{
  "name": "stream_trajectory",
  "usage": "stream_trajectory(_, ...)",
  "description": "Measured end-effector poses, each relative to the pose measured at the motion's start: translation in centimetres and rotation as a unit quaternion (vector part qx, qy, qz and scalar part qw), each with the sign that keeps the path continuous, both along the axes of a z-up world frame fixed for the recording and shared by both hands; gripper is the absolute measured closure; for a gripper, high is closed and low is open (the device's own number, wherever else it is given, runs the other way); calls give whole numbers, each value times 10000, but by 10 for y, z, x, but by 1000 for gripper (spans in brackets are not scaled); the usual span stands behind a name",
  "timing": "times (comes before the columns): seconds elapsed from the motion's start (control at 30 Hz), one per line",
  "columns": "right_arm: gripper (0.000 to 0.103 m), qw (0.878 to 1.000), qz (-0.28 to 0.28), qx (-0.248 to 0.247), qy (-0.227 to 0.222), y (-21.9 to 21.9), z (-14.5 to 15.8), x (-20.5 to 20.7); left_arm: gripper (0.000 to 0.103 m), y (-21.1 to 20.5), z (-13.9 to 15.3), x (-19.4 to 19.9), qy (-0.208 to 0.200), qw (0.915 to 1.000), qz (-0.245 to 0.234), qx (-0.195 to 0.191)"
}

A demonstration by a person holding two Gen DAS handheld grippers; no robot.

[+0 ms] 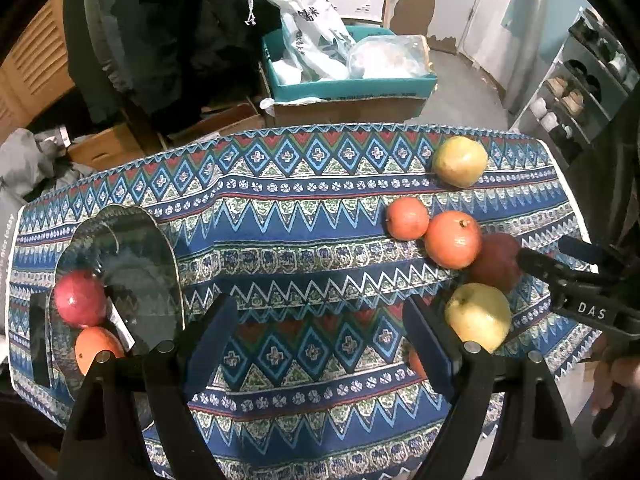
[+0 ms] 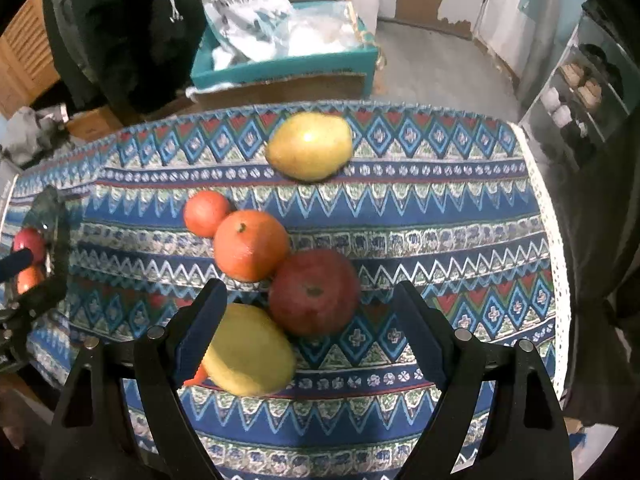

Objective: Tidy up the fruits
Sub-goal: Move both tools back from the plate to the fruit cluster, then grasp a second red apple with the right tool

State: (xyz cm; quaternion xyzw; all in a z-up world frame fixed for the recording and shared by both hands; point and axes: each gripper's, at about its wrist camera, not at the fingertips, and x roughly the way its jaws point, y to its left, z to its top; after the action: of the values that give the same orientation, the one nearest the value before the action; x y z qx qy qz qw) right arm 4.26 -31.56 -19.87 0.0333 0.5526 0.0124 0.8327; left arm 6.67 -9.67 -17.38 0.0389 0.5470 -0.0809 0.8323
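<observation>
At the left of the patterned tablecloth (image 1: pixel 304 216) stands a glass plate (image 1: pixel 132 248) holding a red apple (image 1: pixel 80 298) and an orange (image 1: pixel 98 346). My left gripper (image 1: pixel 320 320) hangs open over bare cloth right of the plate. Loose fruit lies to the right: a far pear (image 2: pixel 310 146), a small orange (image 2: pixel 206 213), a bigger orange (image 2: pixel 251 245), a dark red apple (image 2: pixel 314 292) and a near pear (image 2: pixel 250 352). A further orange (image 2: pixel 196 376) peeks from behind the near pear. My right gripper (image 2: pixel 310 320) is open above the red apple and near pear, pads touching neither.
Beyond the table's far edge stands a teal box (image 1: pixel 352 88) with plastic bags on cardboard boxes. A shoe rack (image 1: pixel 576 92) lines the right wall. Dark clothing (image 1: pixel 160 40) hangs at the back left. The cloth's right edge (image 2: pixel 548 216) drops off close to the fruit.
</observation>
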Motion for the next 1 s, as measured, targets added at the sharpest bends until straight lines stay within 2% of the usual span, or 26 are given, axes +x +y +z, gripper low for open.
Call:
stream_trajectory(0.1,18,9999,-44,-34,124,-3,-13,3,17,-2,-7,4,37,9999,13,111)
stream_trajectory(0.47,18,9983,-39,-22,581,-6,-52,15,17,-8,-24,17,203,9997,35,150)
stream_trajectory(0.7,18,9962,-108,270,826,-9,-78,28,17,-16,-31,22,245,9995,-42,184)
stream_trajectory(0.8,28,9952,-106,488,844,-11,-83,30,17,-18,-34,21,315,9994,-77,137)
stream_trajectory(1.0,28,9961,-148,428,753,-8,-82,29,17,-26,-42,17,420,9989,-189,104)
